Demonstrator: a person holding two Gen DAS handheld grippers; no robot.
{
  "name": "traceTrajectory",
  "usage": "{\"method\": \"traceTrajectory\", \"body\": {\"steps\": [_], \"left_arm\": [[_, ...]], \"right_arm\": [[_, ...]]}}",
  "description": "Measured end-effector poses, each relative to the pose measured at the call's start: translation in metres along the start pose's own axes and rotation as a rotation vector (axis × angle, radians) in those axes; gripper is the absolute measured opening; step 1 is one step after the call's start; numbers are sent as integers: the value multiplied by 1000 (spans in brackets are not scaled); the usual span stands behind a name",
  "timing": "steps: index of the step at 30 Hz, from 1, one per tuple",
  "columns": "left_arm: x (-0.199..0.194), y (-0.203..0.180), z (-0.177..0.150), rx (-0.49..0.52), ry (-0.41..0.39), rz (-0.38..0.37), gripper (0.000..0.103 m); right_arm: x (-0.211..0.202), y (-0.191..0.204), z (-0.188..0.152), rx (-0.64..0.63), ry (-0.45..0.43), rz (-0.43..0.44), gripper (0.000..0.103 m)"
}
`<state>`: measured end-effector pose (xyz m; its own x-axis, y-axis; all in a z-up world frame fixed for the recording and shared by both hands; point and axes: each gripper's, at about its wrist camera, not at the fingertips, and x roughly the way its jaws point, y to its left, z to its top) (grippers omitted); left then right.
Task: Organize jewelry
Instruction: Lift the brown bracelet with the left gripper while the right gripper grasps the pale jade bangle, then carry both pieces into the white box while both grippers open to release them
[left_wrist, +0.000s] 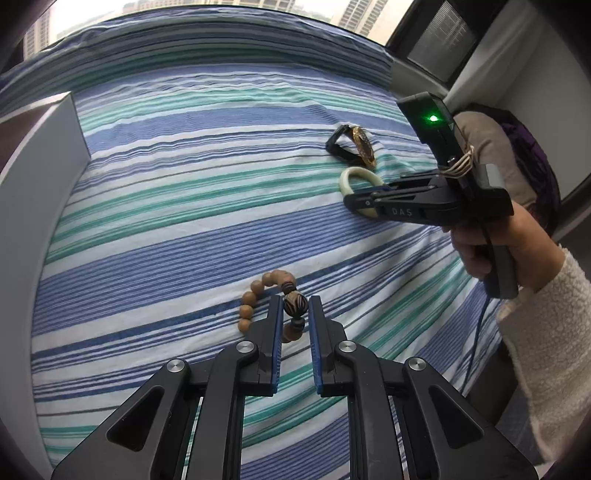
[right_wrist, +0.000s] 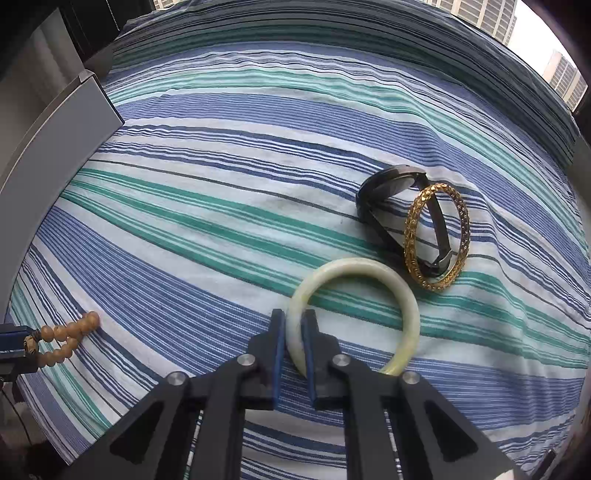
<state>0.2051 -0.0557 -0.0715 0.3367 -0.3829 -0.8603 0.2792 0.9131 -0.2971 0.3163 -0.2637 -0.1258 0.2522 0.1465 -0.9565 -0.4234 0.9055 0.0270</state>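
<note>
A wooden bead bracelet (left_wrist: 255, 288) with a dark striped bead lies low over the striped bedsheet (left_wrist: 184, 184). My left gripper (left_wrist: 295, 306) is shut on that striped bead. To the right, my right gripper (left_wrist: 354, 205) is shut on the near rim of a pale jade bangle (left_wrist: 360, 173). In the right wrist view the bangle (right_wrist: 354, 266) sits between the blue pads of the right gripper (right_wrist: 293, 325), its far side resting on the sheet. The beads (right_wrist: 70, 330) show at the left edge.
A gold bangle (right_wrist: 417, 229) leans against a black watch (right_wrist: 388, 184) just beyond the jade bangle. A grey box wall (left_wrist: 40, 147) stands along the left side of the bed. A hand in a white fleece sleeve (left_wrist: 546, 332) holds the right gripper.
</note>
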Motion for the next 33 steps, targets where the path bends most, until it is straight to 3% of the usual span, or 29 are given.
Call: {"method": "traceTrajectory", "body": {"steps": [3, 7, 18, 24, 29, 33], "left_arm": [[0, 9, -3, -58, 50, 42, 12], [-11, 19, -10, -88, 44, 75, 12], [-105, 43, -21, -164, -59, 6, 12], [-185, 77, -24, -207, -170, 23, 12], [-245, 127, -33, -269, -268, 140, 12], [-268, 181, -45, -347, -311, 233, 12]], "right_arm": [[-9, 0, -7, 27, -13, 29, 10], [-36, -1, -23, 106, -65, 132, 10], [-113, 39, -29, 129, -175, 286, 10], [-152, 105, 3, 33, -268, 346, 10], [-168, 178, 46, -58, -323, 422, 10], [-166, 236, 84, -114, -338, 510, 10]]}}
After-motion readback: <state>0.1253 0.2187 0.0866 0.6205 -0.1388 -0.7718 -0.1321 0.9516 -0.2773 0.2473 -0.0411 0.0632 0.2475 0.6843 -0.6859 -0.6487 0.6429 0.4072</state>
